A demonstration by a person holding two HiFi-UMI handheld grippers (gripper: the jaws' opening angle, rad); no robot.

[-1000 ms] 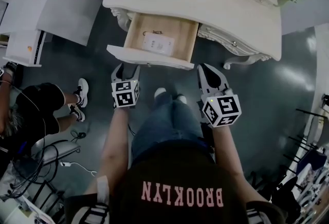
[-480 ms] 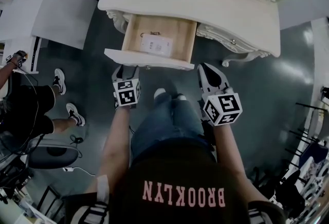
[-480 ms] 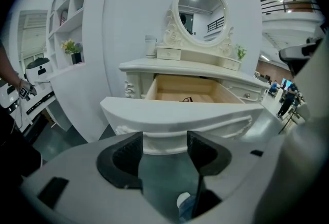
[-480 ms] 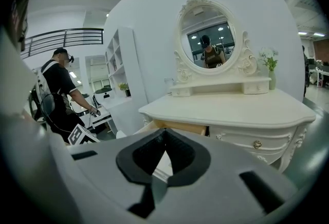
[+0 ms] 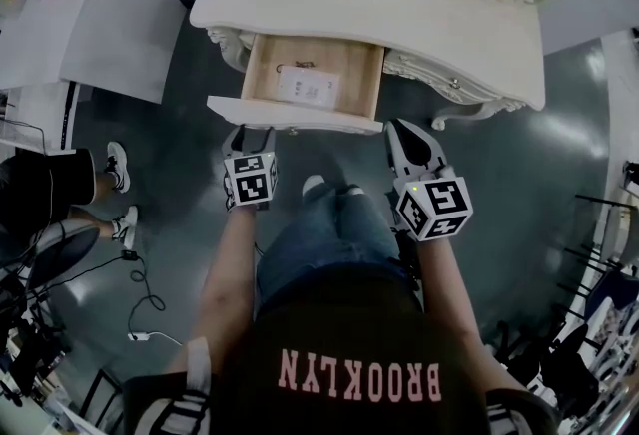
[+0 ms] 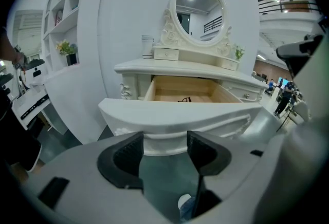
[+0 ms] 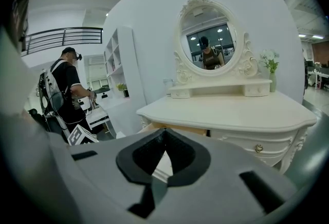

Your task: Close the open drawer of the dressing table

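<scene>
One small shift: your left claw [image 5: 251, 132], spread, has edged up just short of the open drawer [image 5: 290, 114], right claw [image 5: 396, 130] pressed together alongside, so pushing looks imminent.

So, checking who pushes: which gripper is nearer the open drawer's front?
Left. The left gripper faces the drawer front, just short of it; the right gripper hangs off its right end.
</scene>
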